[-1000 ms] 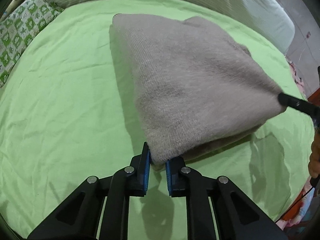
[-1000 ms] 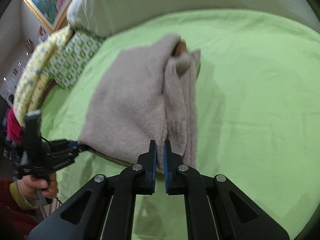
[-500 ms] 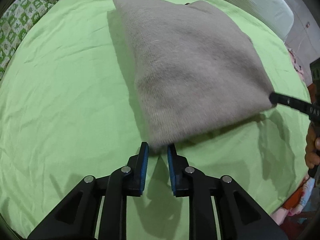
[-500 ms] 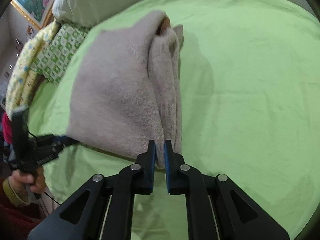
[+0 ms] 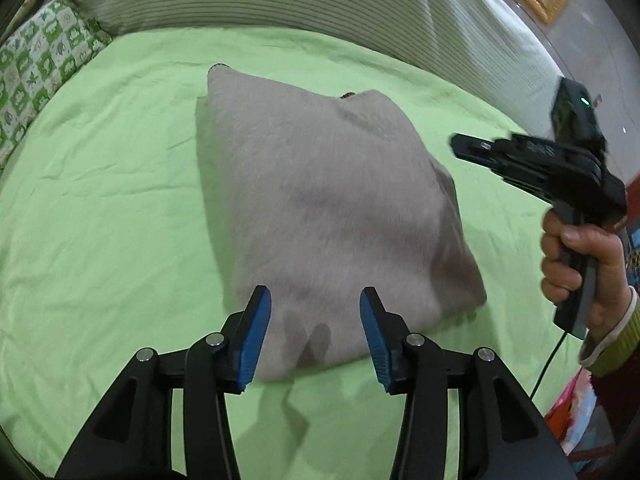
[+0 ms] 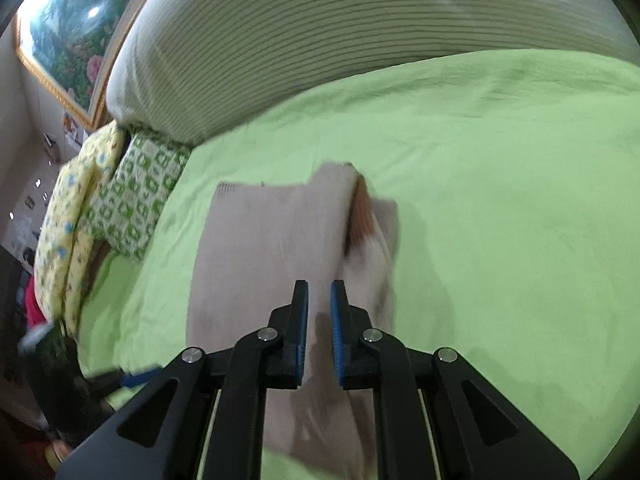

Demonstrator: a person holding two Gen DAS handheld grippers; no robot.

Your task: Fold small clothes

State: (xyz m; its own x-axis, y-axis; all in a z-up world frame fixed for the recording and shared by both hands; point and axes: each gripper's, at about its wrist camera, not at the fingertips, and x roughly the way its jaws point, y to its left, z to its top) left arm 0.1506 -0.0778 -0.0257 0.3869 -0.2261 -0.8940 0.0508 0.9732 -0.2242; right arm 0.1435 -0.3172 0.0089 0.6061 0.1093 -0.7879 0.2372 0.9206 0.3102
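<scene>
Our folded beige sweater (image 5: 328, 216) lies flat on the green sheet (image 5: 100, 216). Our left gripper (image 5: 315, 334) hangs spread at its six o'clock edge; our right gripper (image 6: 319, 334), at three o'clock, stands slightly parted, empty.

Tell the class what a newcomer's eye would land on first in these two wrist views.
The folded beige knit garment lies in the middle of the bright green bedsheet, the plainest contrast in view. The left gripper hovers over its near edge with jaws wide apart, while the right gripper hangs above it, jaws narrowly parted and holding nothing.
</scene>
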